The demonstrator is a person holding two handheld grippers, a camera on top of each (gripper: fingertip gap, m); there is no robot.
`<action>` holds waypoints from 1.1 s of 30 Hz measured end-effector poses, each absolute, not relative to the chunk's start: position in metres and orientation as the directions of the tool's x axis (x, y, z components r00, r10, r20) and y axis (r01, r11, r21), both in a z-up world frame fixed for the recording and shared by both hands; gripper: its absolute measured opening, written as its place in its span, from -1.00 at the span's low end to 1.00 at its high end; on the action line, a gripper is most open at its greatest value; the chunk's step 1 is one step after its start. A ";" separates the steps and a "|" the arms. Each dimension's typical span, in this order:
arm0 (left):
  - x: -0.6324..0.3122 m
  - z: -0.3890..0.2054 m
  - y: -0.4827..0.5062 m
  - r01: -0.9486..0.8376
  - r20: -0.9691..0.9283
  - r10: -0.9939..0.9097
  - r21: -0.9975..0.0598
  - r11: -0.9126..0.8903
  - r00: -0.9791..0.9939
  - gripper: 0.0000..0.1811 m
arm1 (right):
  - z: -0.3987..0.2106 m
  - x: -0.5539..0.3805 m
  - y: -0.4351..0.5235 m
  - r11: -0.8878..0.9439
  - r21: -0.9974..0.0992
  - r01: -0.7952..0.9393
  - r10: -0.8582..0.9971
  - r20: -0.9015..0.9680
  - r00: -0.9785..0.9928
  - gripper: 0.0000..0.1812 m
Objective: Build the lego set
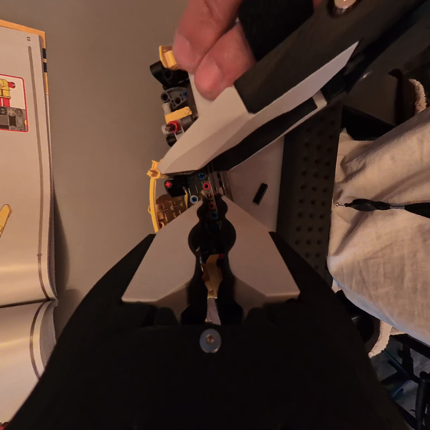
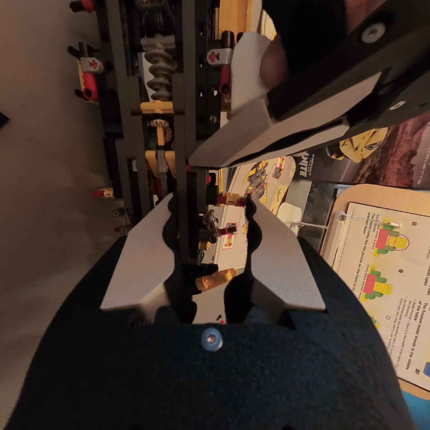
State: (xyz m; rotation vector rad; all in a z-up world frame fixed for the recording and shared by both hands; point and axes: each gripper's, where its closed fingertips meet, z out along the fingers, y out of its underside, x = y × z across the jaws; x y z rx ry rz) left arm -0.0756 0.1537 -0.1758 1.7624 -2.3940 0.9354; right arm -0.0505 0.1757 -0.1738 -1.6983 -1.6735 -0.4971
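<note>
1. The left gripper [image 1: 212, 202] is clenched on the dark Technic chassis [image 1: 204, 188], its tips nearly meeting around the pin-studded beam.
2. The right gripper [image 2: 210, 197] is spread, straddling the chassis frame [image 2: 183, 162] without pinching it.
3. Only the left wrist view shows the open instruction booklet [image 1: 23, 162] at far left.
4. Only the right wrist view shows the grey worm gear [image 2: 160, 69] inside the frame and a printed sheet [image 2: 384, 267] on a wooden board at right.

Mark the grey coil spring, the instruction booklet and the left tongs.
grey coil spring [image 2: 160, 76]: right wrist view, middle coils.
instruction booklet [image 1: 23, 186]: left wrist view, open page.
left tongs [image 1: 211, 202]: left wrist view, between the fingertips.
</note>
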 end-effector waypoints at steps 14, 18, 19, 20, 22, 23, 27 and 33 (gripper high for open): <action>-0.075 -0.177 0.151 -0.877 0.354 -0.864 -0.446 0.180 -0.358 -0.94 | -0.174 -0.050 0.175 0.138 -0.131 0.982 0.689 0.725 0.000 -0.38; -0.075 -0.177 0.152 -0.875 0.343 -0.868 -0.448 0.185 -0.359 -0.93 | -0.175 -0.050 0.177 0.134 -0.148 0.980 0.689 0.724 0.015 -0.38; -0.075 -0.177 0.152 -0.873 0.330 -0.871 -0.447 0.195 -0.363 -0.93 | -0.175 -0.050 0.177 0.131 -0.162 0.978 0.691 0.722 0.027 -0.37; -0.076 -0.177 0.151 -0.873 0.318 -0.876 -0.446 0.200 -0.363 -0.92 | -0.174 -0.051 0.176 0.120 -0.198 0.973 0.696 0.715 0.060 -0.37; -0.074 -0.177 0.149 -0.870 0.303 -0.883 -0.450 0.199 -0.358 -0.91 | -0.175 -0.049 0.170 0.061 -0.296 0.953 0.729 0.665 0.160 -0.36; -0.074 -0.177 0.147 -0.869 0.294 -0.884 -0.449 0.208 -0.364 -0.91 | -0.175 -0.047 0.165 0.009 -0.341 0.940 0.754 0.620 0.218 -0.36; -0.071 -0.176 0.140 -0.867 0.254 -0.903 -0.455 0.206 -0.348 -0.92 | -0.166 -0.033 0.146 -0.331 -0.559 0.761 0.784 0.286 0.551 -0.28; -0.078 -0.172 0.124 -0.843 0.022 -0.952 -0.471 0.259 -0.305 -0.92 | -0.135 -0.059 0.124 -0.562 -0.820 0.114 0.518 -0.241 0.821 -0.57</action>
